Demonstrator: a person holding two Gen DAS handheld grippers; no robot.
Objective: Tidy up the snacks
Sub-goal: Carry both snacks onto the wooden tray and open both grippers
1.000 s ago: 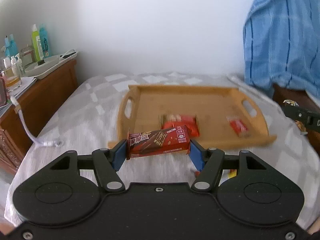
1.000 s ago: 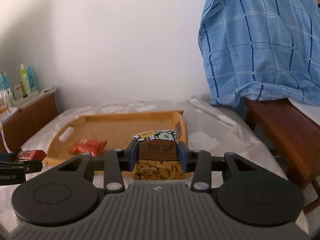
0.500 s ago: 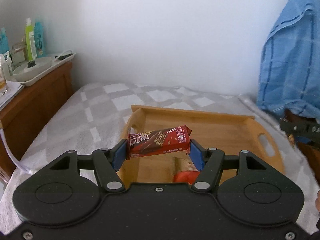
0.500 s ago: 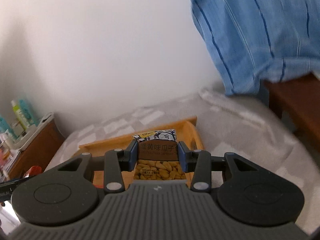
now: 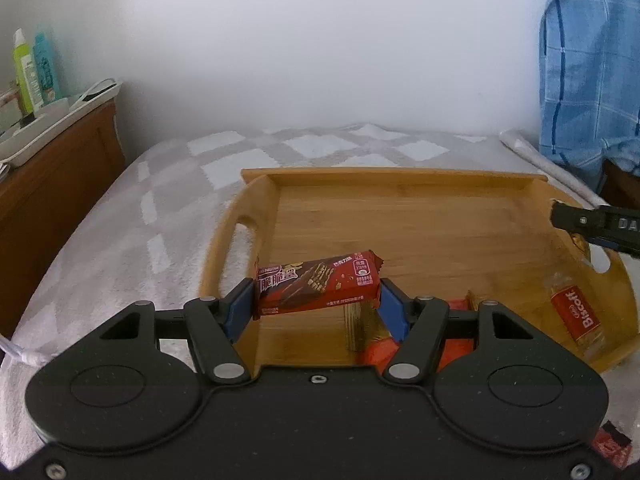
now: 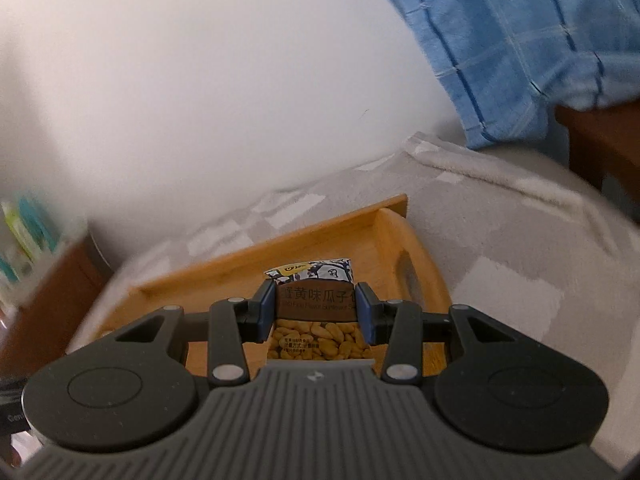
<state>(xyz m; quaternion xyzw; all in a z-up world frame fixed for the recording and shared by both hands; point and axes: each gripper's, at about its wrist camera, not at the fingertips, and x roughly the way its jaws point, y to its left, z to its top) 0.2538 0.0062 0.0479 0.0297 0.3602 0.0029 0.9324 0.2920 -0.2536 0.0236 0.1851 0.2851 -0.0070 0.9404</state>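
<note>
The left tool (image 5: 318, 303) is clamping a red wafer bar (image 5: 317, 288) by its ends, holding it slightly tilted at frame centre above the near left part of the wooden tray (image 5: 420, 224). A Biscoff packet (image 5: 576, 316) is lying at the tray's lower right, and orange packets (image 5: 380, 350) are showing just behind the fingers. The right tool (image 6: 316, 310) is gripping a sunflower seed packet (image 6: 316, 312) at centre frame, over the same tray (image 6: 384, 232), which is sitting on the checked bed cover (image 5: 168, 216).
</note>
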